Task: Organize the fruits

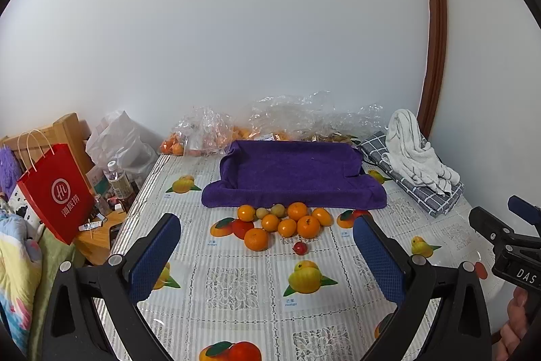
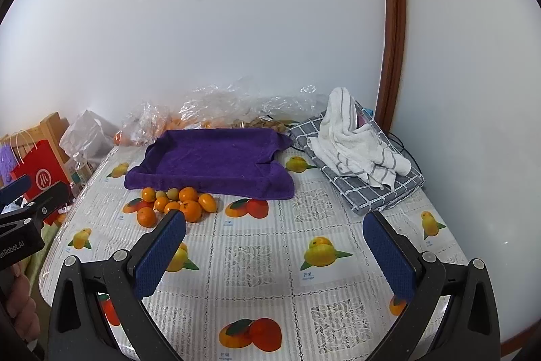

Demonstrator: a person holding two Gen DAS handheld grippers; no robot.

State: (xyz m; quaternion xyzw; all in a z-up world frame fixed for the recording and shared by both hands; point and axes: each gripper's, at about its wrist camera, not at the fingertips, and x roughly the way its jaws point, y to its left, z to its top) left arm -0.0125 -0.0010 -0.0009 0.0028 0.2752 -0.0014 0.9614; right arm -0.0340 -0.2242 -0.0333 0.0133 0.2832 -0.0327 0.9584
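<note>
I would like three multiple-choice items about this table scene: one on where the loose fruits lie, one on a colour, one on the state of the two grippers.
1. Where do the loose oranges lie?
A. inside the purple towel tray
B. on the tablecloth just in front of the tray
C. on the checked cloth

2. What colour is the towel-lined tray?
A. purple
B. green
C. red

3. How do the left gripper and right gripper stand?
A. both shut on fruit
B. one open, one shut
C. both open, holding nothing

Answers: 1 B, the pile sits before the tray's near edge. 2 A, the towel is deep purple. 3 C, both pairs of jaws are spread wide with only tablecloth between them.
</note>
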